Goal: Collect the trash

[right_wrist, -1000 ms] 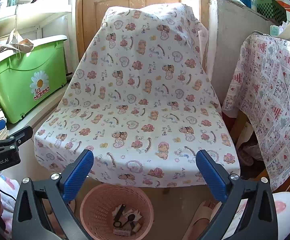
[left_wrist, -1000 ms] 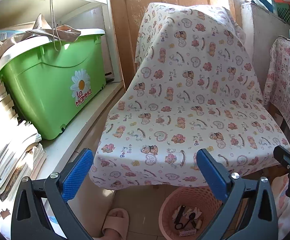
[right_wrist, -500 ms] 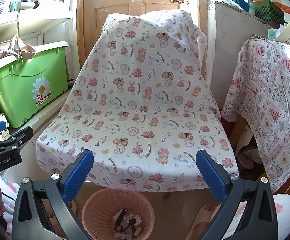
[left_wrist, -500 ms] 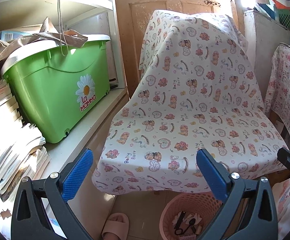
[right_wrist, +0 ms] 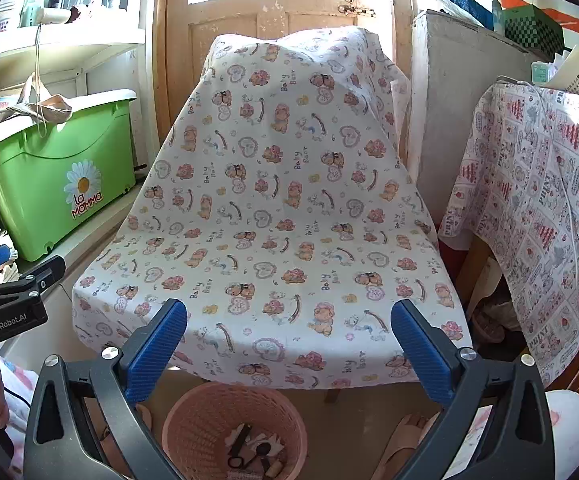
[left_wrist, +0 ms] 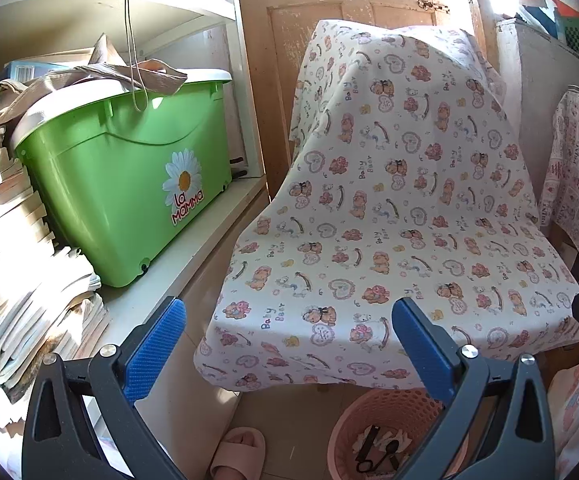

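Observation:
A pink mesh waste basket (right_wrist: 233,428) stands on the floor below the chair's front edge, with scraps and dark small items (right_wrist: 253,452) inside. It also shows in the left wrist view (left_wrist: 377,436). My left gripper (left_wrist: 289,344) is open and empty, held above and left of the basket. My right gripper (right_wrist: 289,344) is open and empty, above the basket, facing the chair. The left gripper also shows at the left edge of the right wrist view (right_wrist: 13,288).
A chair draped in a teddy-bear cloth (right_wrist: 281,208) fills the middle. A green lidded bin (left_wrist: 125,176) sits on a shelf at left beside paper stacks (left_wrist: 13,280). A cloth-covered table (right_wrist: 541,220) stands right. A pink slipper (left_wrist: 239,452) lies on the floor.
Both grippers have risen and tilted up a little; the chair and basket sit lower in both views. Both stay open and empty.

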